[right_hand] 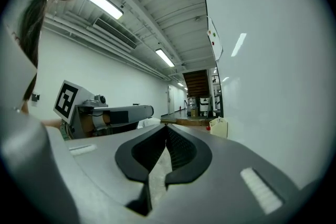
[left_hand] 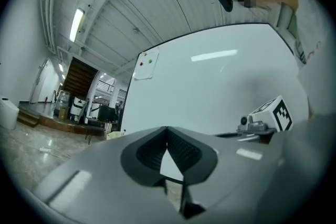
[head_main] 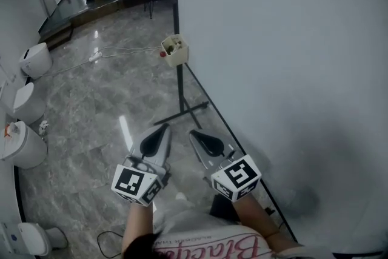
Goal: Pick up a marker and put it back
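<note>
Pointing forward side by side, left hand-held gripper [head_main: 162,130], right hand-held gripper [head_main: 197,135], both closed, empty

L gripper [head_main: 162,128] & R gripper [head_main: 194,133] side by side, jaws together, empty

Got smooth grey shells on the left gripper [head_main: 163,127] and right gripper [head_main: 193,133], dark ribbed pads [left_hand: 149,152] inside. White cube [head_main: 137,184] with black square markers on each (chunky). Wearing white shirt [head_main: 212,247], red script lettering.
</note>
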A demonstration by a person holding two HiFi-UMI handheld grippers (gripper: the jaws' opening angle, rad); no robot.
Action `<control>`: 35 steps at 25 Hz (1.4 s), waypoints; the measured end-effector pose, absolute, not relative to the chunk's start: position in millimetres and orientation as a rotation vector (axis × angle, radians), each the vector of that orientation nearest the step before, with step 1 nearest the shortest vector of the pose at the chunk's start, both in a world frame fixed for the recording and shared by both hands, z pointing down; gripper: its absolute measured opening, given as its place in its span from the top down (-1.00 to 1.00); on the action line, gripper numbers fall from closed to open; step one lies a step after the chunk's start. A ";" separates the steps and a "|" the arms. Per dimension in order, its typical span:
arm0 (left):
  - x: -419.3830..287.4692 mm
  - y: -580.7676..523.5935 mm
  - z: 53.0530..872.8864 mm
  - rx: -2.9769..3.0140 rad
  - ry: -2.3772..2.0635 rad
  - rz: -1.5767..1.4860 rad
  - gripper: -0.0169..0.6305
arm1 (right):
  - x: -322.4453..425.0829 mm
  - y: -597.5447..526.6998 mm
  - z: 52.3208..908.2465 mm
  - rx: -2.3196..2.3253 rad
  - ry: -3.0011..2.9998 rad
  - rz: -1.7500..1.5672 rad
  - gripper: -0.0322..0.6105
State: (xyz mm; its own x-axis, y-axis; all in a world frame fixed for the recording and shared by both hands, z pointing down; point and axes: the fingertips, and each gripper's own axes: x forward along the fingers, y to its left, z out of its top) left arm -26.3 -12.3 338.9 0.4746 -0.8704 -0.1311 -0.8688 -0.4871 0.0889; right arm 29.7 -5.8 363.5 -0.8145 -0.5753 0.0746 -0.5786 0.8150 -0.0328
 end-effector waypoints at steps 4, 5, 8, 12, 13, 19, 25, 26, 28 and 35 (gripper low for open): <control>-46.8 -39.0 337.6 2.721 -1.541 -0.240 0.95 | 9.9 -34.7 364.9 0.999 -2.913 0.093 0.90; -50.8 -43.9 338.6 2.721 -1.534 -0.241 0.95 | 6.9 -39.7 365.2 1.013 -2.907 0.092 0.90; -57.4 -60.5 341.8 2.723 -1.505 -0.244 0.95 | 0.2 -55.8 366.4 1.040 -2.890 0.100 0.90; -60.8 -81.4 348.7 2.715 -1.470 -0.247 0.95 | -6.0 -78.0 374.0 1.051 -2.842 0.109 0.90; -62.0 -87.2 350.3 2.708 -1.465 -0.249 0.95 | -7.4 -84.4 375.1 1.056 -2.832 0.106 0.90; -69.6 -138.1 359.1 2.689 -1.448 -0.234 0.95 | -14.0 -141.2 379.9 1.084 -2.818 0.127 0.90; -80.0 -204.6 352.3 2.683 -1.484 -0.224 0.95 | -20.5 -212.0 377.4 1.132 -2.833 0.177 0.91; -81.3 -214.4 351.8 2.685 -1.488 -0.220 0.95 | -21.5 -223.5 378.7 1.145 -2.823 0.181 0.91; -85.8 -232.2 353.8 2.685 -1.497 -0.213 0.95 | -25.1 -243.9 384.7 1.168 -2.795 0.190 0.91; -92.4 -281.2 358.4 2.670 -1.499 -0.204 0.95 | -30.9 -295.5 399.9 1.232 -2.749 0.266 0.90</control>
